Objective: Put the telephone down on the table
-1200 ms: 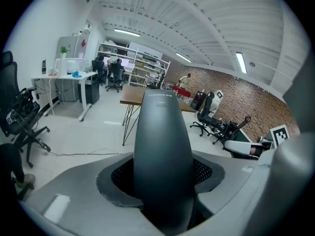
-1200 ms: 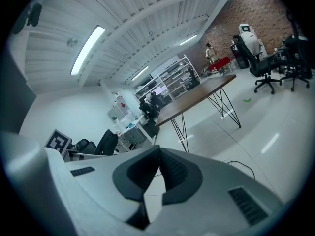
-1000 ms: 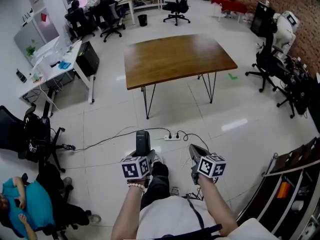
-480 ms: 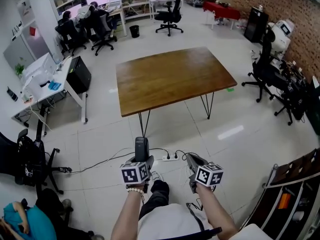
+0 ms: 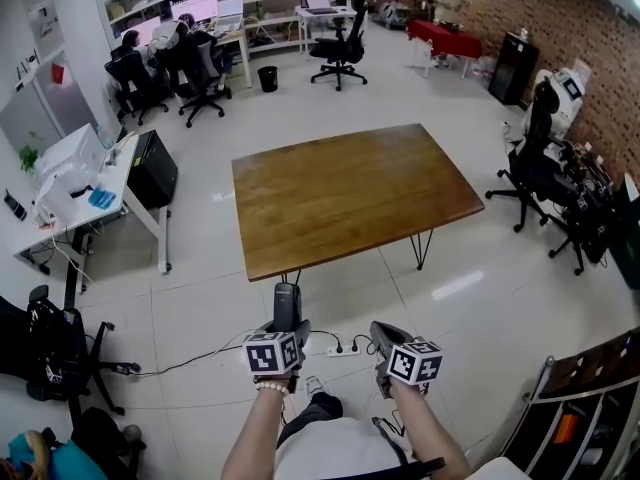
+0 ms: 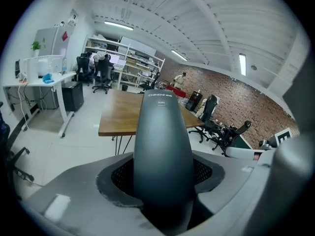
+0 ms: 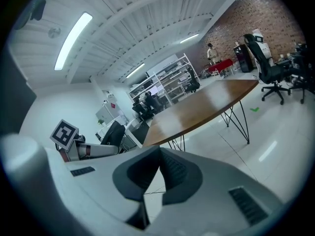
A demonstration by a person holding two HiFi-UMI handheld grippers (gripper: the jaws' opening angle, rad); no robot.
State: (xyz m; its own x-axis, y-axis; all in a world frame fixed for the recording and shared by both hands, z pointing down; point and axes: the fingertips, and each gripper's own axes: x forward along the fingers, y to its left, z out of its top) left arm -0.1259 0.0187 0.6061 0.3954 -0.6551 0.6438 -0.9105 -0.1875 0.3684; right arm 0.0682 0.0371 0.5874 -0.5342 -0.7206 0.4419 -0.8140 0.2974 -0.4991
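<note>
Wooden table (image 5: 350,193) nearer; left gripper (image 5: 287,328) clamps smooth dark telephone (image 5: 287,300); right gripper (image 5: 380,332) jaws together.

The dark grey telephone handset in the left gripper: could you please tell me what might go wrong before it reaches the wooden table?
The dark grey telephone handset stands tall out of the left gripper, clamped only low down; a jolt might tip it loose.
A white power strip lies on the pale floor before the brown wooden table: a possible trip.
</note>
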